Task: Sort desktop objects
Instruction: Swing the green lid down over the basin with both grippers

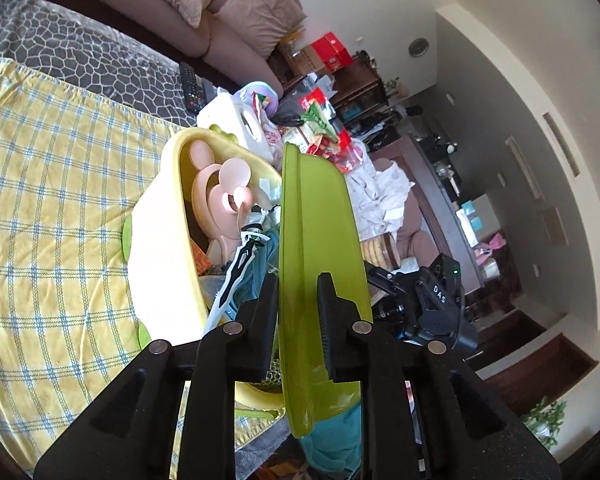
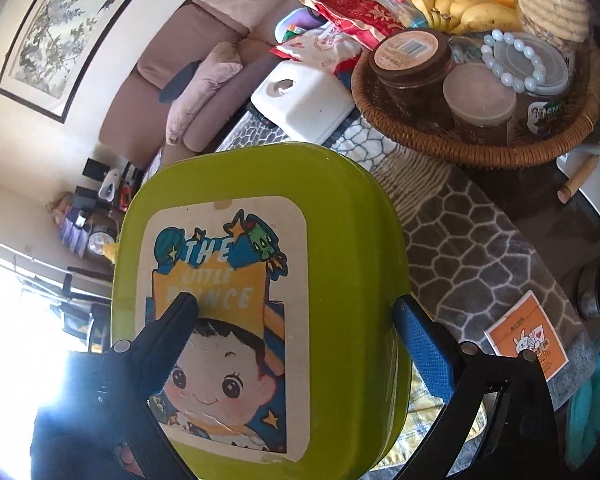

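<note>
The left gripper [image 1: 298, 292] pinches the edge of the green lid [image 1: 320, 248], which stands on edge between its fingers, just right of the yellow box [image 1: 156, 232] full of objects. The right gripper [image 2: 296, 312] is spread wide, its fingers astride the lid's stickered face, not pressing it.

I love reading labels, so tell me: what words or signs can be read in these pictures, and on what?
"THE ... PRINCE", middle word faded: cartoon sticker on the glossy green plastic lid.
"DAS": black right gripper.
Barcode label on the brown jar lid: too small.
Orange rabbit card: print too small.
Red snack packets: unreadable.
</note>
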A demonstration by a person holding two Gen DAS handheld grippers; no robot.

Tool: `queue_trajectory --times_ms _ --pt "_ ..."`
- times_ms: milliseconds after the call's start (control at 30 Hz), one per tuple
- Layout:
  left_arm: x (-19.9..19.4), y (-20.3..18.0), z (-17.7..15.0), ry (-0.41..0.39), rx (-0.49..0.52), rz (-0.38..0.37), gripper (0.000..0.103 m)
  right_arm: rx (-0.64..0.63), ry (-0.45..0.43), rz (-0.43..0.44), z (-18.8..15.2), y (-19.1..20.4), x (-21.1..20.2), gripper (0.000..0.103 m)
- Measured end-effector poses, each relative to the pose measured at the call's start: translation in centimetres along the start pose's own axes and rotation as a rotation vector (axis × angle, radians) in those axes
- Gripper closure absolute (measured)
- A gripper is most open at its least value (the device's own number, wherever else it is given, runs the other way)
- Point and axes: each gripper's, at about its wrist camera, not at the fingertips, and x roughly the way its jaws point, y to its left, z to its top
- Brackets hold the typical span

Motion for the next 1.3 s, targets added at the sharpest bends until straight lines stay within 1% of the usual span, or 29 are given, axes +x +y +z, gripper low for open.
queue_trajectory --times_ms 33,167,200,233,300,333,367,400,467,500,533,600,633,667,733,767,833,900,967,1000,1067,1100,1167,1267,1300 --pt "0.0 0.2 0.0 -0.007 -0.008 0.003 0.086 -0.014 -0.006 -0.028 0.1 0.5 0.1 0.000" --pt "0.5 1.5 0.2 -0.022 -0.052 0.007 0.086 -0.057 -0.019 -0.088 0.8 2.0 0.4 0.000" --pt "0.7 1.6 0.2 -0.022 -0.049 0.029 0.086 -0.065 -0.018 -0.097 0.9 2.2 0.5 0.000" --pt "0.8 1.8 0.1 -0.022 -0.049 0.068 0.085 -0.076 -0.013 -0.100 1.0 2.3 0.6 0.000" --pt "1.1 2.7 -0.1 -0.022 -0.075 0.148 0.079 -0.119 -0.018 -0.120 0.9 2.8 0.6 0.003" --pt "0.9 2.9 -0.2 -0.033 -0.076 0.163 0.079 -0.139 -0.018 -0.139 0.9 3.0 0.6 0.004" --pt "0.7 2.8 -0.3 -0.037 -0.061 0.196 0.077 -0.157 -0.018 -0.155 0.7 3.3 0.8 0.004" --pt "0.3 2.5 -0.4 -0.048 -0.033 0.209 0.075 -0.175 -0.028 -0.166 0.4 3.6 0.8 0.004" --pt "-0.9 1.4 -0.8 -0.086 0.015 0.197 0.064 -0.212 -0.041 -0.197 0.1 4.3 0.9 0.004" --pt "-1.4 0.5 -0.9 -0.101 0.042 0.188 0.053 -0.226 -0.043 -0.209 0.0 4.5 0.9 0.004" --pt "-1.8 -0.4 -1.1 -0.110 0.075 0.176 0.045 -0.227 -0.043 -0.212 0.0 4.6 0.9 0.004" --pt "-1.5 -2.4 -1.5 -0.085 0.157 0.195 0.036 -0.223 -0.038 -0.214 0.1 4.5 1.0 0.004" --pt "-0.9 -3.2 -1.6 -0.057 0.195 0.216 0.034 -0.221 -0.033 -0.214 0.1 4.5 1.1 0.004" --pt "0.0 -3.8 -1.8 -0.028 0.224 0.251 0.034 -0.219 -0.029 -0.213 0.2 4.6 1.0 0.004" --pt "1.7 -4.2 -2.2 0.030 0.251 0.320 0.035 -0.227 -0.015 -0.202 0.3 4.4 1.1 0.003" --pt "2.3 -4.1 -2.4 0.048 0.254 0.343 0.032 -0.236 -0.007 -0.193 0.3 4.3 1.0 0.003" --pt "2.7 -3.8 -2.5 0.044 0.240 0.330 0.028 -0.231 0.005 -0.166 0.2 3.7 0.5 0.005" --pt "2.7 -3.8 -2.5 0.037 0.227 0.335 0.027 -0.180 -0.001 -0.148 0.2 2.3 -0.1 0.005" --pt "2.6 -3.8 -2.6 0.038 0.233 0.338 0.027 -0.128 -0.019 -0.147 0.2 0.4 -0.6 0.005" --pt "2.6 -3.8 -2.6 0.039 0.233 0.335 0.027 -0.095 -0.019 -0.134 0.2 -0.7 -0.8 0.004" --pt "2.5 -3.5 -2.6 0.045 0.213 0.321 0.026 -0.008 0.009 -0.051 0.3 -2.9 -0.7 0.002" --pt "2.5 -3.3 -2.5 0.045 0.203 0.322 0.022 0.036 0.030 -0.006 0.2 -3.9 -0.5 0.002" --pt "2.7 -2.8 -2.4 0.050 0.172 0.305 0.020 0.099 0.065 0.067 -0.1 -5.3 -0.1 0.001" --pt "2.8 -2.2 -2.2 0.055 0.140 0.282 0.019 0.123 0.101 0.142 -0.4 -5.7 0.5 0.001" --pt "2.7 -2.1 -2.2 0.055 0.139 0.281 0.019 0.115 0.108 0.166 -0.5 -5.5 0.7 0.004"
